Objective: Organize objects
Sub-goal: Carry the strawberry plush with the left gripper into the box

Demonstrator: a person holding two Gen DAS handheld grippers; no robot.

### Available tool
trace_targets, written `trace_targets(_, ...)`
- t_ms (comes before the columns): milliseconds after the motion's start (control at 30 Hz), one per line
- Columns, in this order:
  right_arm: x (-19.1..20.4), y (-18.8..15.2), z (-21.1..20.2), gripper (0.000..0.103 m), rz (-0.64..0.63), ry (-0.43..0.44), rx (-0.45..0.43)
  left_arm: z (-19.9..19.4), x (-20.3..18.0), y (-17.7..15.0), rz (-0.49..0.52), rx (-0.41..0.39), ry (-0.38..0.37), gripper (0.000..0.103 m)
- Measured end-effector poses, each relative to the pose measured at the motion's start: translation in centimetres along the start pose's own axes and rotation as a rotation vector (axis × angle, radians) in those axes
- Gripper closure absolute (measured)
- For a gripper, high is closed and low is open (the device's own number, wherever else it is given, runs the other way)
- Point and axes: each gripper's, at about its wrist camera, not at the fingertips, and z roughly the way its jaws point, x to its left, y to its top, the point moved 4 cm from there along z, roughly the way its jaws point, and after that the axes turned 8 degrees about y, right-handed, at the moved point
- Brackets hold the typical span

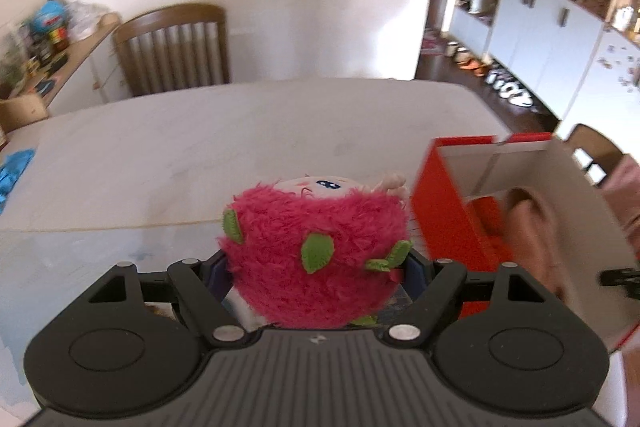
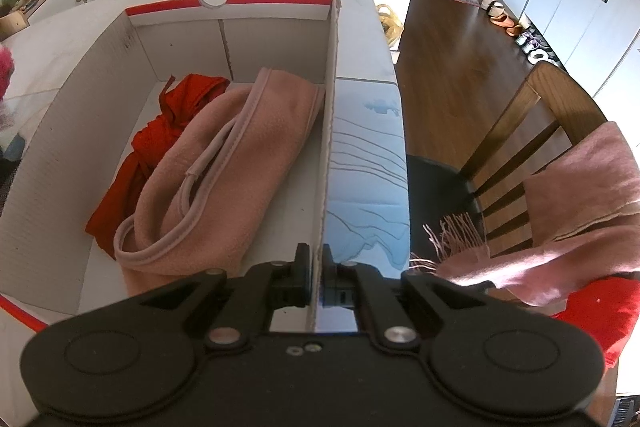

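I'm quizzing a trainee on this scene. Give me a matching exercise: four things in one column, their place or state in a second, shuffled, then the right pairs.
Things:
1. plush toy
2. pink cloth
3. box wall
4. pink scarf

Places or states:
A. draped over a chair
B. pinched by the right gripper
C. lying inside the box beside a red cloth
D. held in the left gripper

Pairs: 1-D, 2-C, 3-B, 4-A

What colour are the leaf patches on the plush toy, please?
Green, on the pink plush toy; clearest in the left wrist view.
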Motion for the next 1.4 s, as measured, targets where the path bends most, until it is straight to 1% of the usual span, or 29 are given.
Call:
trace_targets(167, -0.1, 0.1, 0.1, 0.100, -0.001, 0.007, -0.003, -1.7, -3.0, 0.8, 0.039, -0.024, -0.073, 0.023)
trace_targets(367, -0.4, 0.1, 0.3, 0.100, 0.001, 0.016, -0.002, -2.7, -7.3, 1.5, 0.082, -0.028, -0.149, 0.023)
trace_targets(500, -0.4, 0.1, 0.3, 0.100, 0.001, 0.019, -0.004, -2.6, -10.3, 2.1, 0.124, -0.028, -0.185, 0.023)
trace_targets(633, -0.4, 0.1, 0.3, 0.099, 0.004, 0.024, -0.005, -1.8, -13.6, 2.8, 0.164, -0.027, -0.204, 0.023)
trace_targets(767, -0.4, 0.2, 0.4, 0.099, 0.007, 0.026, -0.005, 0.1, -16.4, 3.4, 0.183, -0.002, -0.201, 0.023)
trace_targets(833, -0.4, 0.2, 0.4, 0.099, 0.007, 0.025, -0.006, 1.2, -17.4, 3.5, 0.178, 0.026, -0.206, 0.023)
trace_targets(967, -0.4, 0.2, 0.4, 0.099, 0.012, 0.028, -0.006, 3.4, -19.0, 3.8, 0.188, 0.050, -0.184, 0.023)
trace_targets(1167, -0.3, 0.2, 0.5, 0.099, 0.016, 0.034, -0.007, 6.5, -20.3, 3.6, 0.200, 0.102, -0.152, 0.023)
trace_targets(1400, -0.4, 0.2, 0.5, 0.099, 0.023, 0.043, -0.008, 8.8, -20.7, 3.2, 0.216, 0.143, -0.118, 0.023)
